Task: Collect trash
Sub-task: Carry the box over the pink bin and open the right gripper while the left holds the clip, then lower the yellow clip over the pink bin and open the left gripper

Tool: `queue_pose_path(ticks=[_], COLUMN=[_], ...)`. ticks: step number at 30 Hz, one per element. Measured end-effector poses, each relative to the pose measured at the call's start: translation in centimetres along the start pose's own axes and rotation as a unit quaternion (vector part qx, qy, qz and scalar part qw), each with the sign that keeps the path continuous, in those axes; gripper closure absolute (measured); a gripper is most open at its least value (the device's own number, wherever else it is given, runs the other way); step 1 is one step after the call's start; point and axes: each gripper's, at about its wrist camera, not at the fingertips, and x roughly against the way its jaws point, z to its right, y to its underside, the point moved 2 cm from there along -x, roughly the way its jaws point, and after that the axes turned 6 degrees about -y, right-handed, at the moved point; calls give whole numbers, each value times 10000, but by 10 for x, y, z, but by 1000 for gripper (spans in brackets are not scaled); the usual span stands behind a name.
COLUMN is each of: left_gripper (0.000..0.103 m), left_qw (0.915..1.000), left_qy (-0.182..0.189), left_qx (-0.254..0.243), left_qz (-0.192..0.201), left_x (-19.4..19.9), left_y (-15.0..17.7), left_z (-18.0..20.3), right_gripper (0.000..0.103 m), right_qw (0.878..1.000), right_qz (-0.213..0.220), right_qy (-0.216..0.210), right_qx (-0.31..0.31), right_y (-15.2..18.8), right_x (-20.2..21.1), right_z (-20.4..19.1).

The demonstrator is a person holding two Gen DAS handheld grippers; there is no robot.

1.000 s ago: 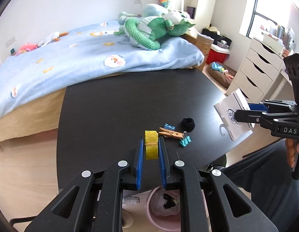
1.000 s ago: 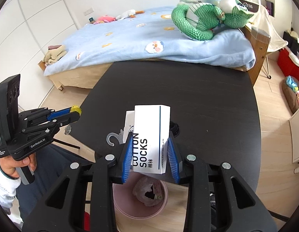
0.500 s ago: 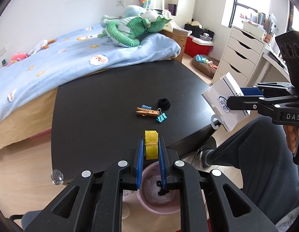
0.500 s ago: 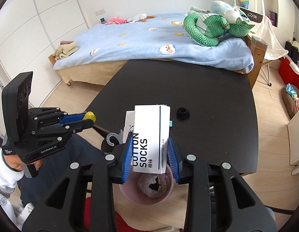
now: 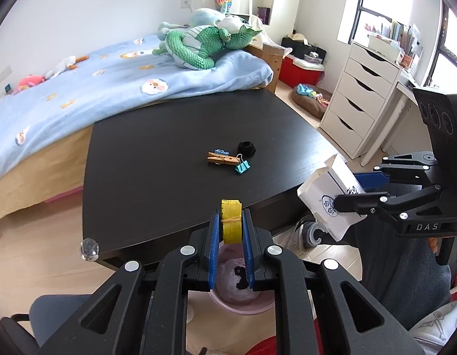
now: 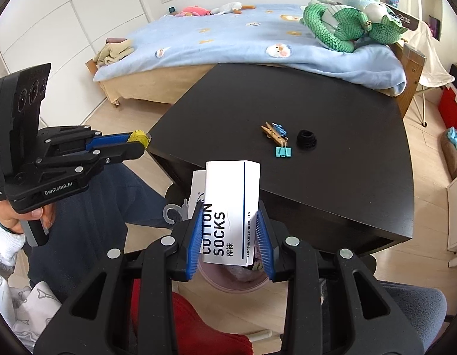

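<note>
While we look down past both claws, it goes like this:
Left claw [image 5: 231, 230]: clamped tight on a small yellow bundle [image 5: 231, 222], right between its blue pads.
Right claw [image 6: 229, 230]: we've got the white sock box [image 6: 232, 207] squeezed in it, sticking up past the tips.
Pink bin [image 6: 228, 281]: straight below both claws, on the floor.
Black table [image 5: 169, 148]: ahead of the claws, with a clothespin [image 5: 221, 159], teal binder clip [image 5: 242, 167] and black ring [image 5: 246, 148] well beyond the tips.
</note>
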Motion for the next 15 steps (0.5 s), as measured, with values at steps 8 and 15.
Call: queue_pose_path(ticks=[8,15], left_gripper=[88,88], left_qw=[10000,9998], left_qy=[44,156], left_qx=[-10,-111], left_qz=[11,-27], left_x=[0,-2], left_y=[1,3], left_z=[1,6], right_gripper=[12,7], right_qw=[10000,9994], right_qz=[12,106], right_qy=[77,262], right_qx=[-19,-177], right_y=[2,4], right_x=[-2,3], right_z=[-1,8])
